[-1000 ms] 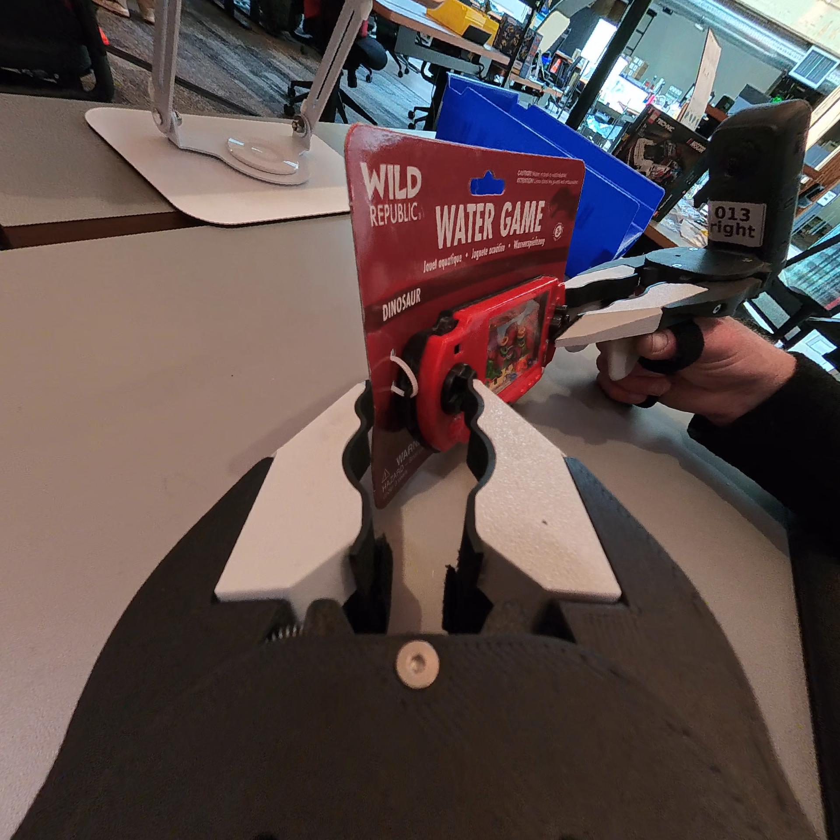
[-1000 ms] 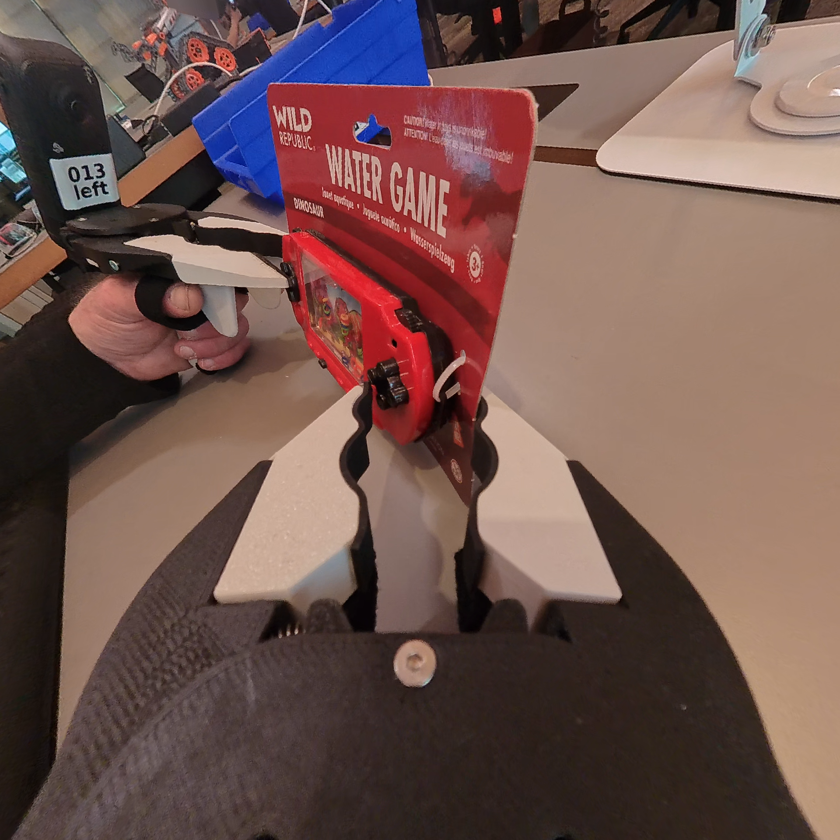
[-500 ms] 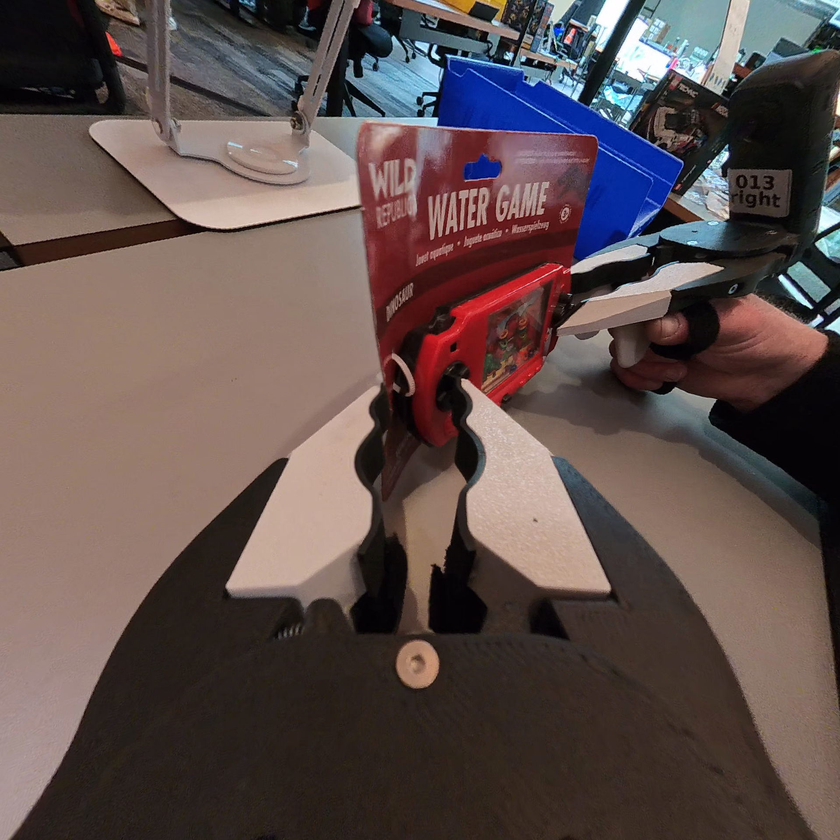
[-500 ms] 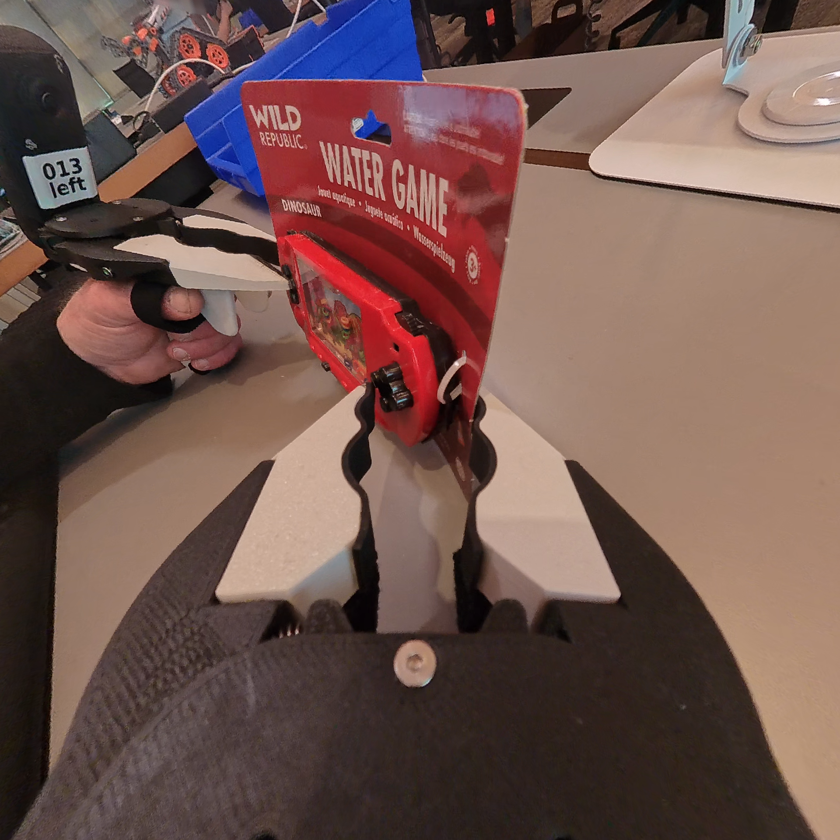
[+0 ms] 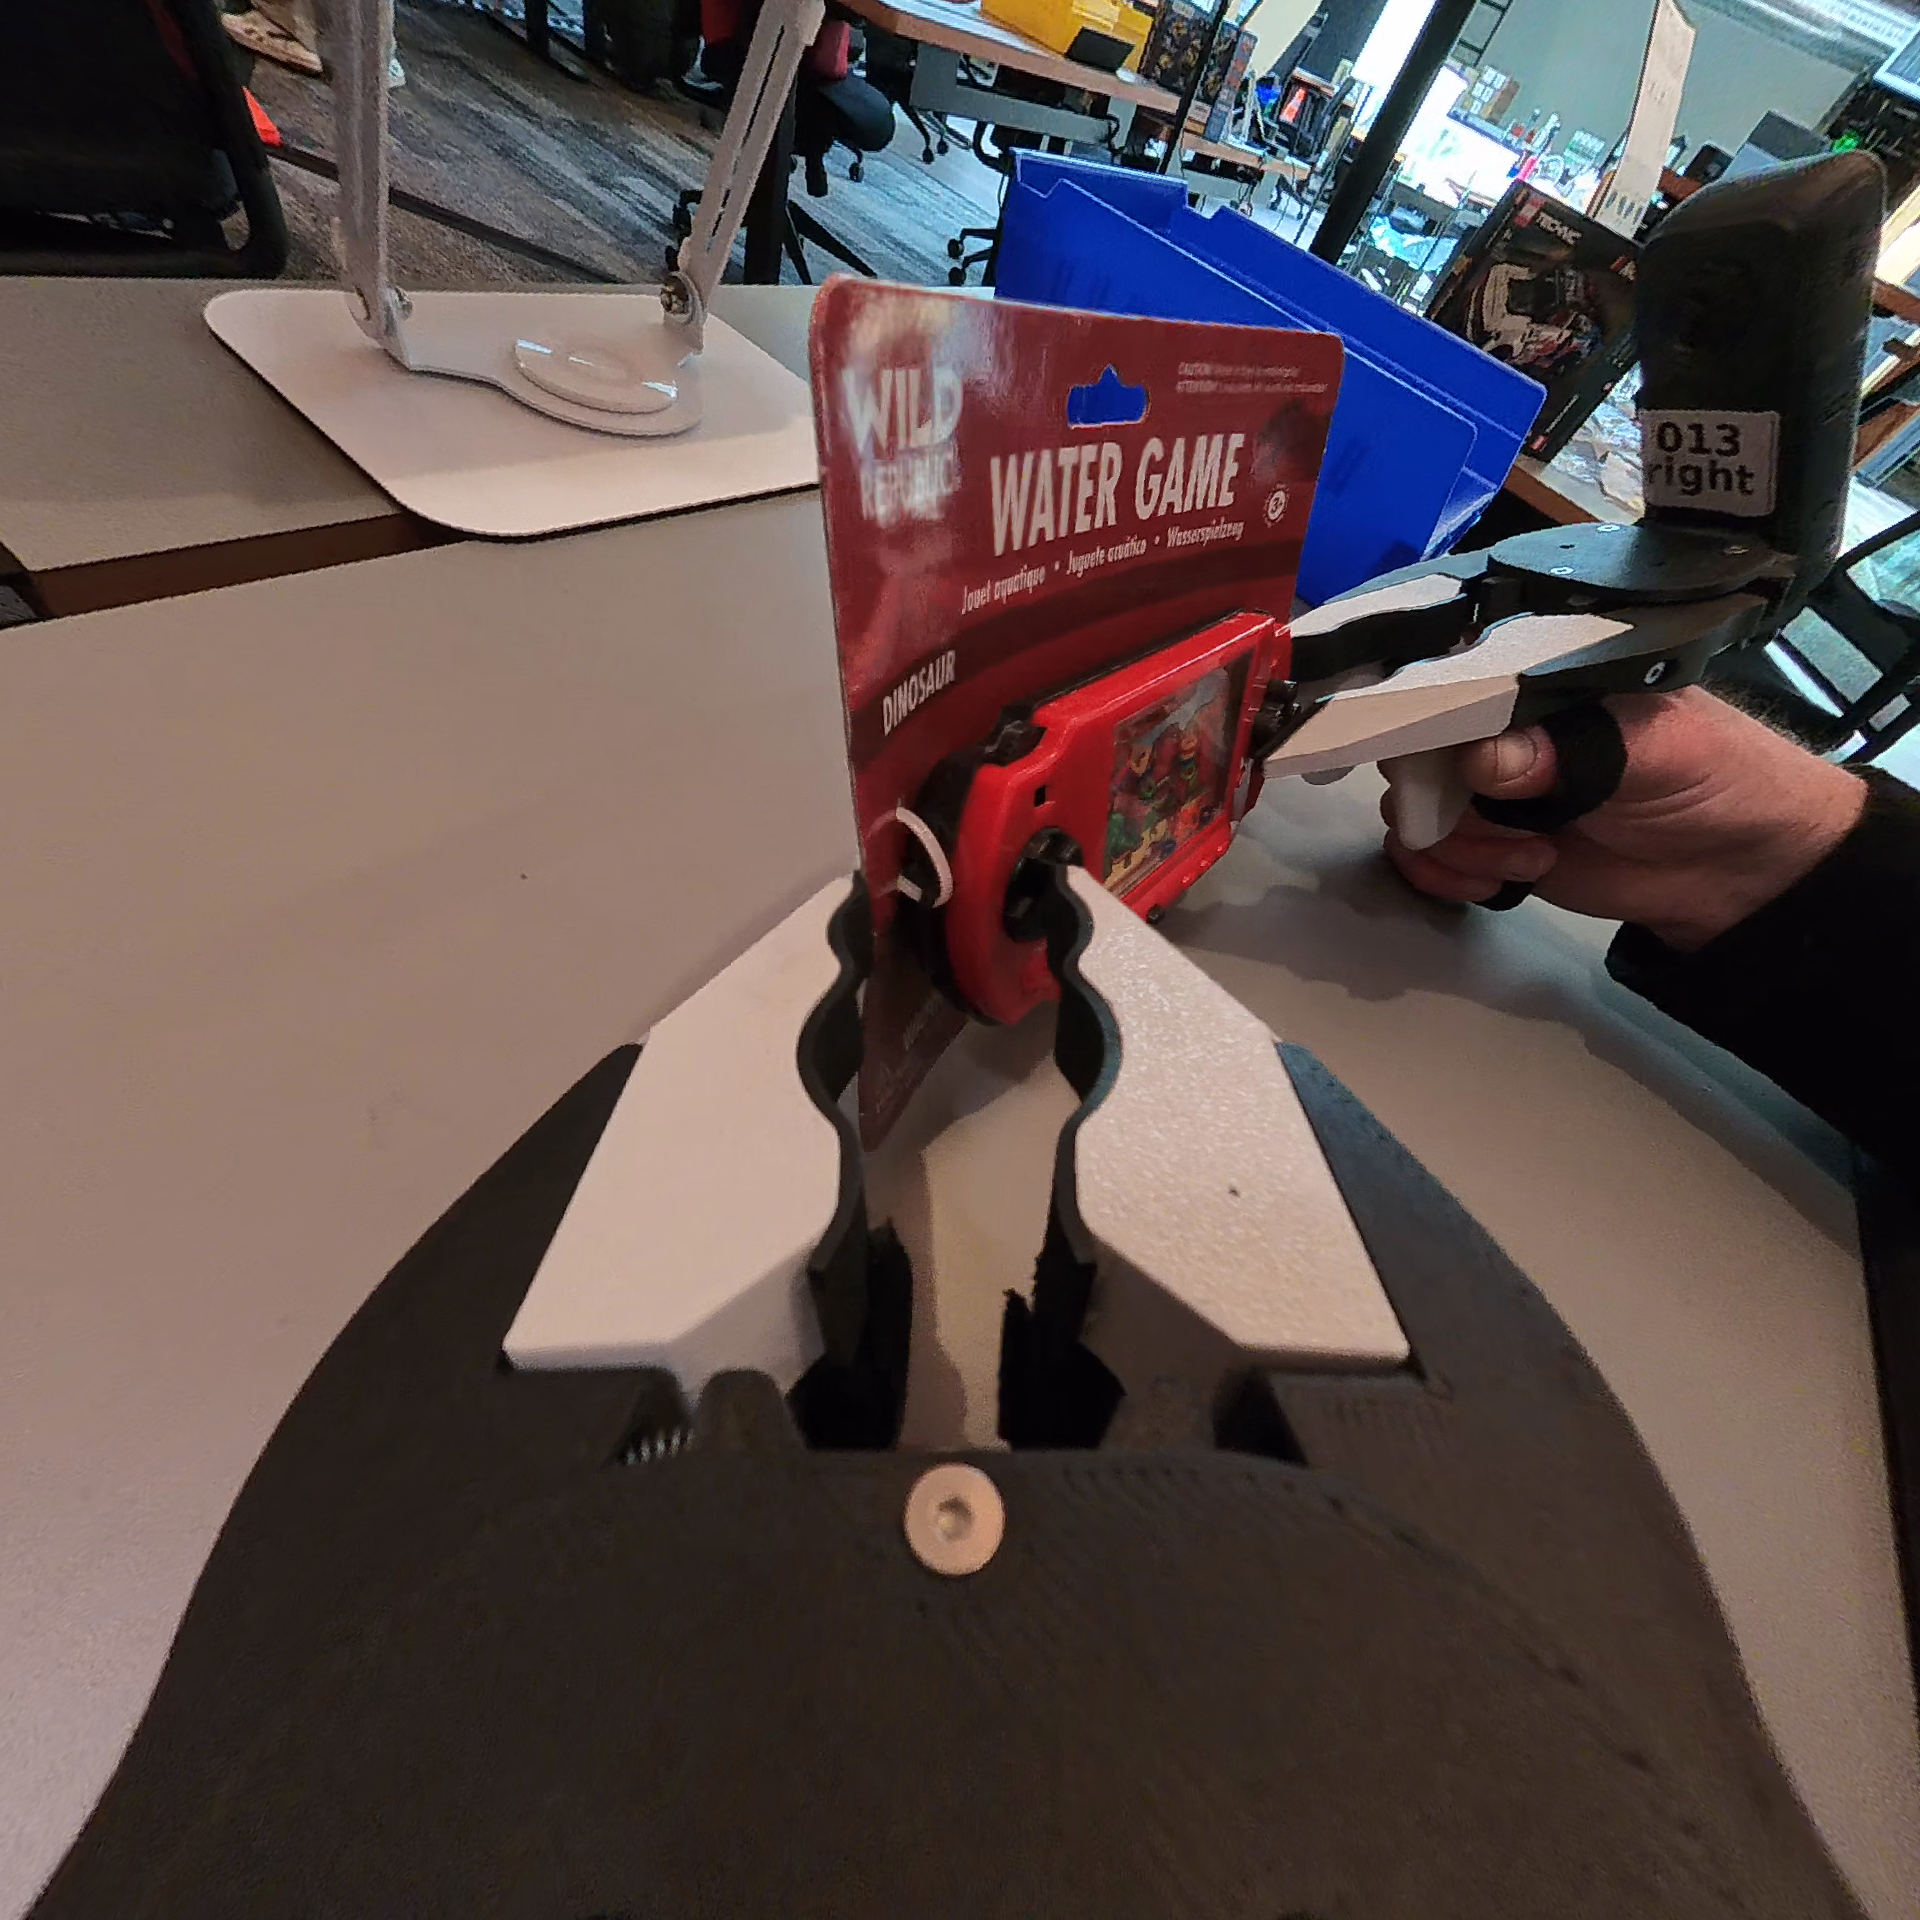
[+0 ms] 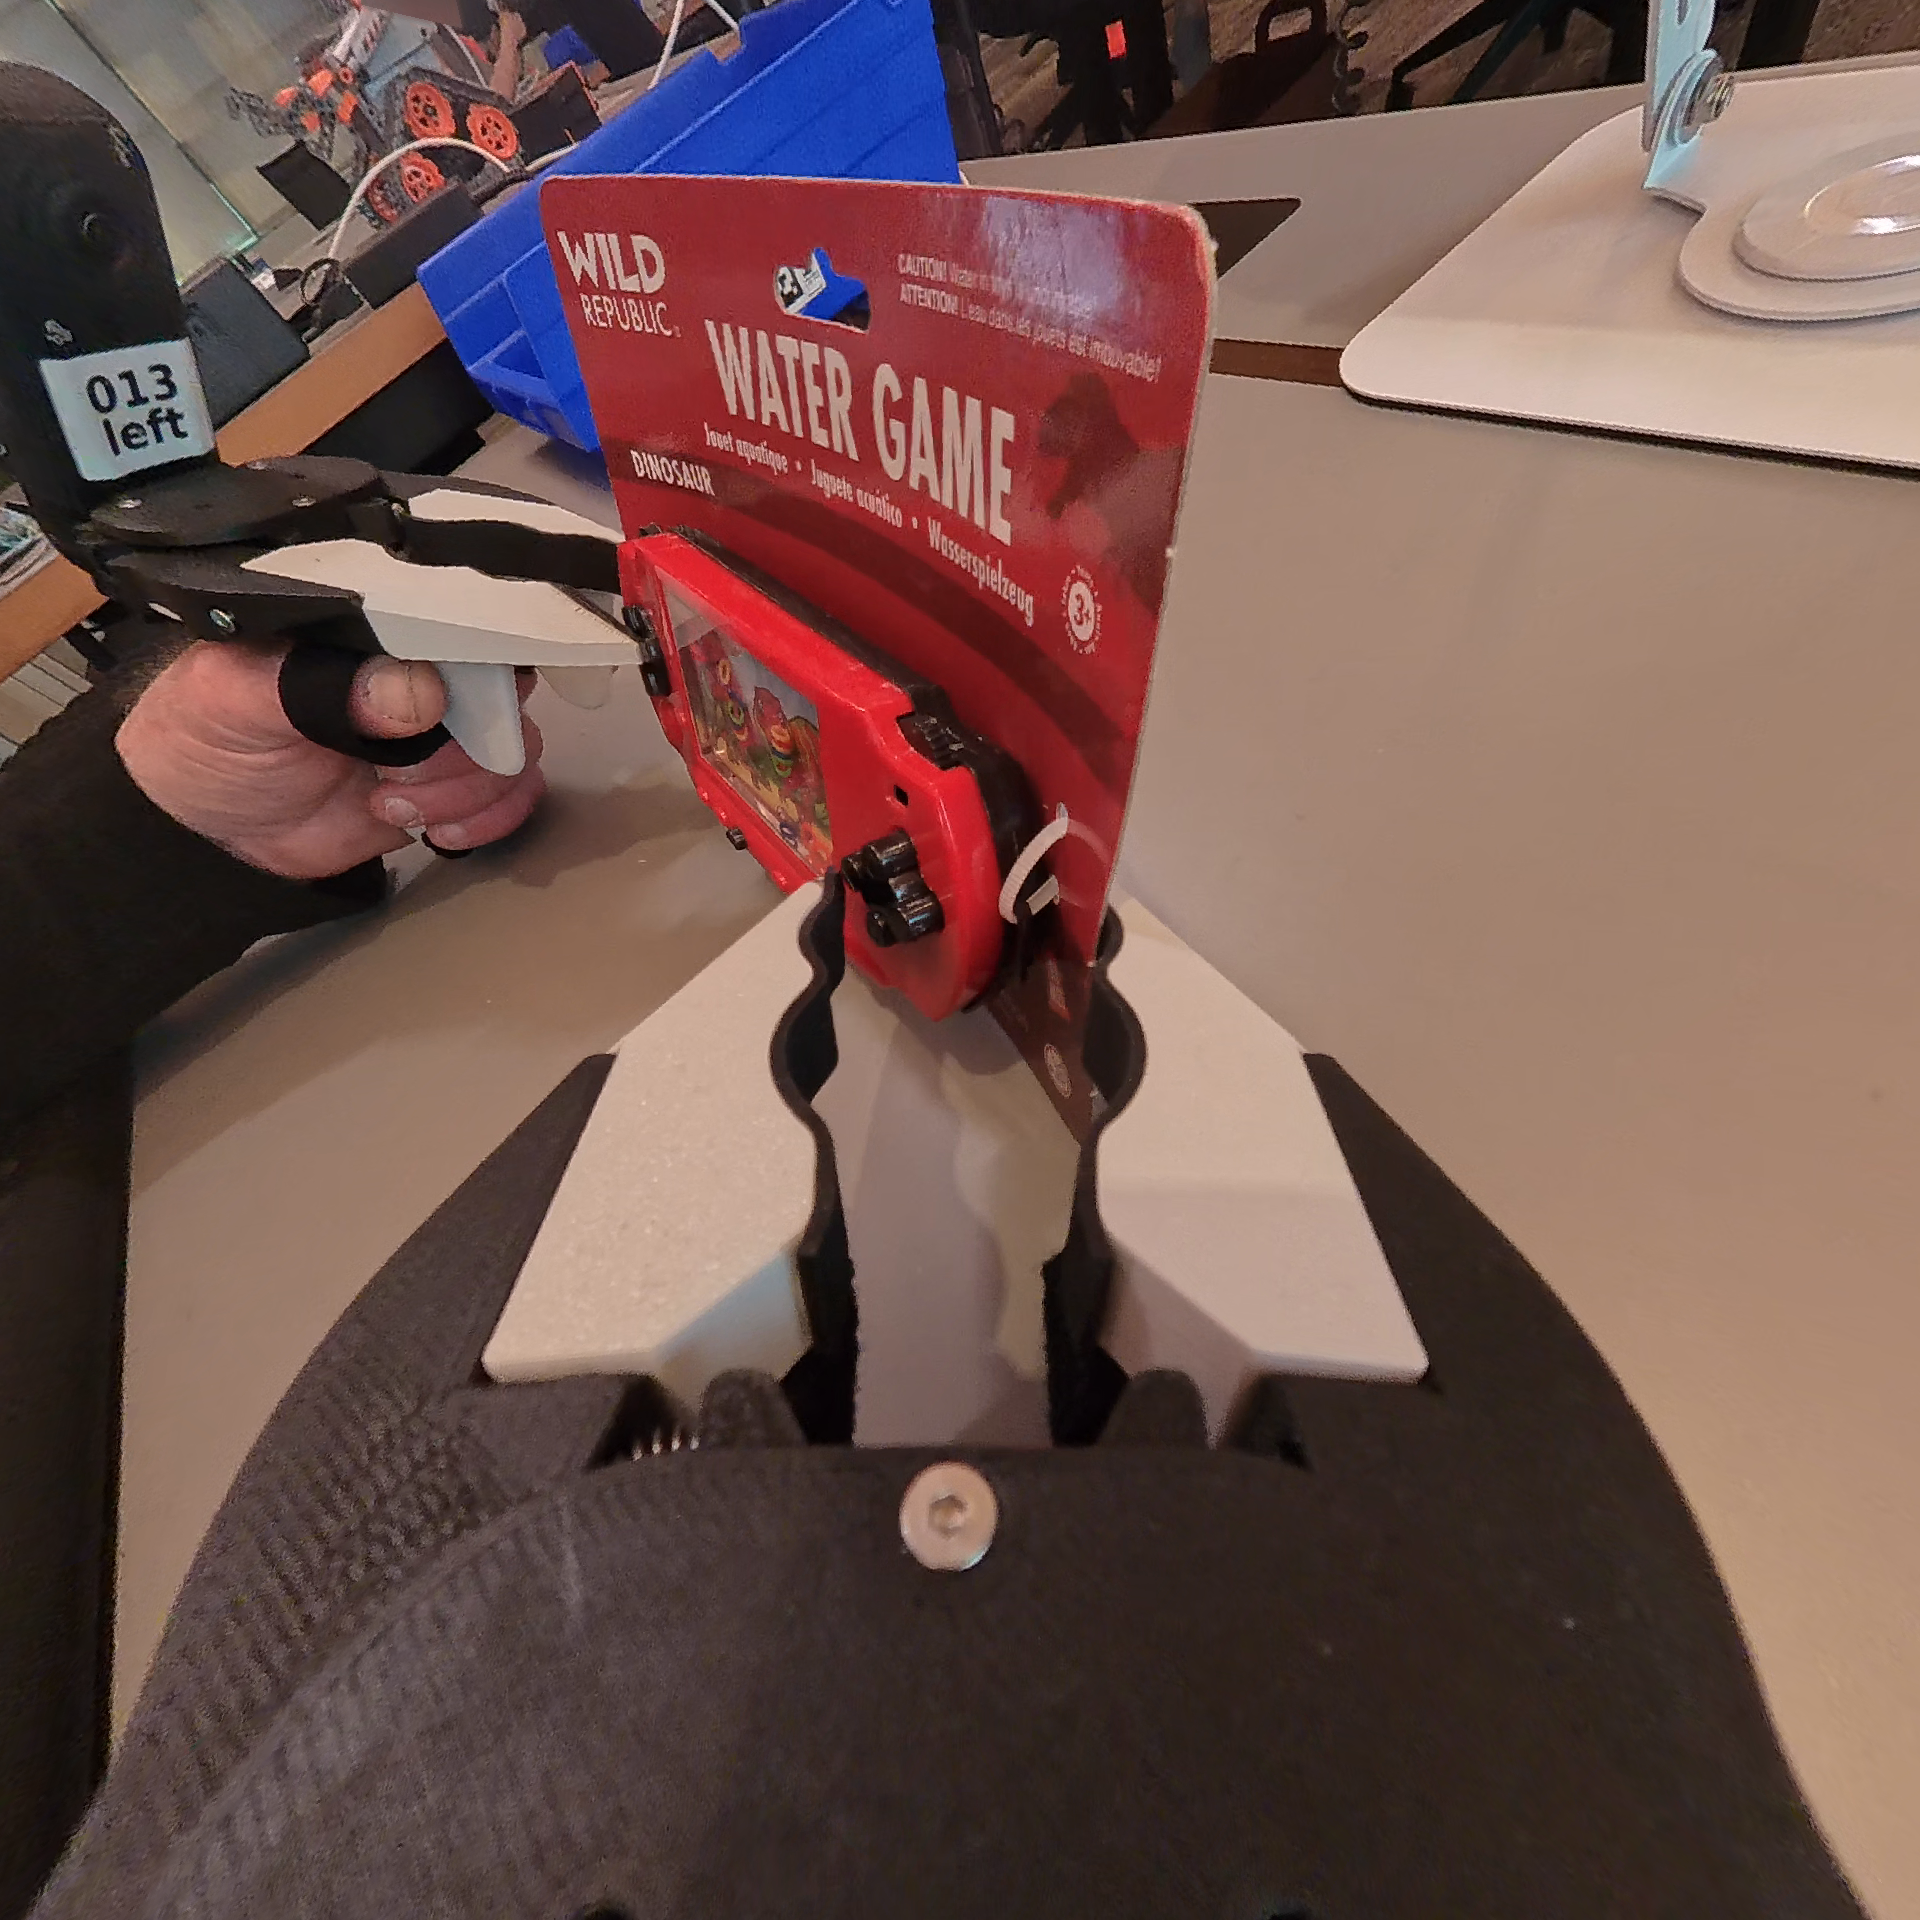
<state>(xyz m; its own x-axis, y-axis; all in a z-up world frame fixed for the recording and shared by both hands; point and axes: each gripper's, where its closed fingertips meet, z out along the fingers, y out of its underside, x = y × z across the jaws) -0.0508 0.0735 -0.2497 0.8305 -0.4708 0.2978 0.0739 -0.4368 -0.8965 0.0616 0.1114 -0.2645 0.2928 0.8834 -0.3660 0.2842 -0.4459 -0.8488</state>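
A red handheld water game toy is tied to a red backing card that stands upright, held a little above the grey table. My left gripper is shut on the toy's near end, one finger on the card and the other on its black knob. My right gripper grips the far end. In the right wrist view my right gripper is shut on the toy and card. The left gripper holds the opposite end there.
A white lamp base plate lies on the adjoining table at the back, also in the right wrist view. Blue plastic bins stand behind the card. A dark boxed kit leans beyond them. A person's hand holds the right gripper.
Both grippers keep their hold on the carded toy. The package has shifted slightly and turned a little between them; my left gripper's fingers stand a bit narrower than a second ago.
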